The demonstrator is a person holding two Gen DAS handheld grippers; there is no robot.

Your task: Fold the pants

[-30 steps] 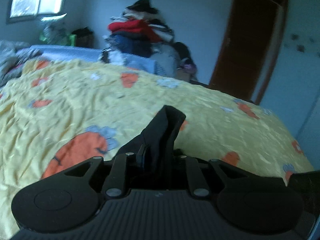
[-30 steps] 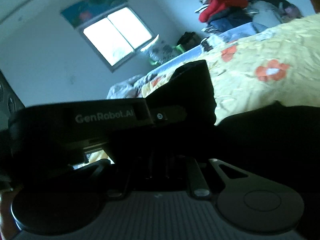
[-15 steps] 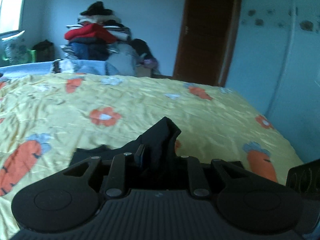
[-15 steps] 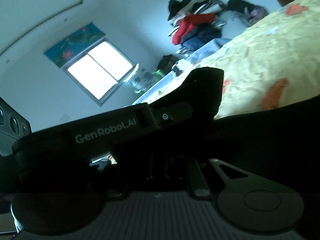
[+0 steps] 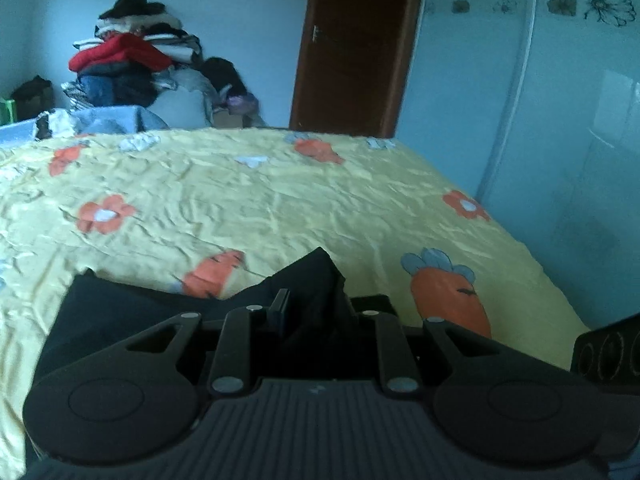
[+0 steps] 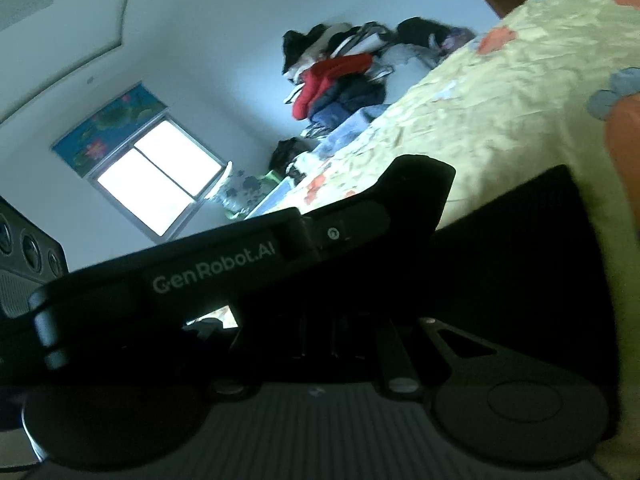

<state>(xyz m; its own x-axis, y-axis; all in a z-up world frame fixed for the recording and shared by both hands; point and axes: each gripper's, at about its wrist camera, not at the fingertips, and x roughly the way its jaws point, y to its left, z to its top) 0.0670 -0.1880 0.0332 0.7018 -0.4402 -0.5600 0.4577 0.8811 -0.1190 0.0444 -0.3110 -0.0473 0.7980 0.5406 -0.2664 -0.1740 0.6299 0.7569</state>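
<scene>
The black pants [image 5: 120, 320] lie partly on the yellow bedsheet [image 5: 280, 200] at lower left of the left wrist view. One bunched edge of them rises between the fingers of my left gripper [image 5: 314, 304], which is shut on that cloth. In the right wrist view the left gripper [image 6: 416, 184] crosses the picture with its lettered body, close beside my right gripper [image 6: 320, 332]. The right gripper's fingers sit in deep shadow, shut on the dark fabric, and the black pants [image 6: 520, 260] spread from them to the right over the sheet.
A tall pile of clothes [image 5: 128, 68] stands past the far side of the bed. A brown door [image 5: 352, 48] and a pale wardrobe [image 5: 560, 120] are at the right. The bed's right edge [image 5: 540, 256] drops off near the carrot print. A bright window [image 6: 160, 188] is far left.
Both grippers have swung sideways across the bed toward the door side and come lower. More of the pants now rests flat on the sheet at the left. Both grips look unchanged.
</scene>
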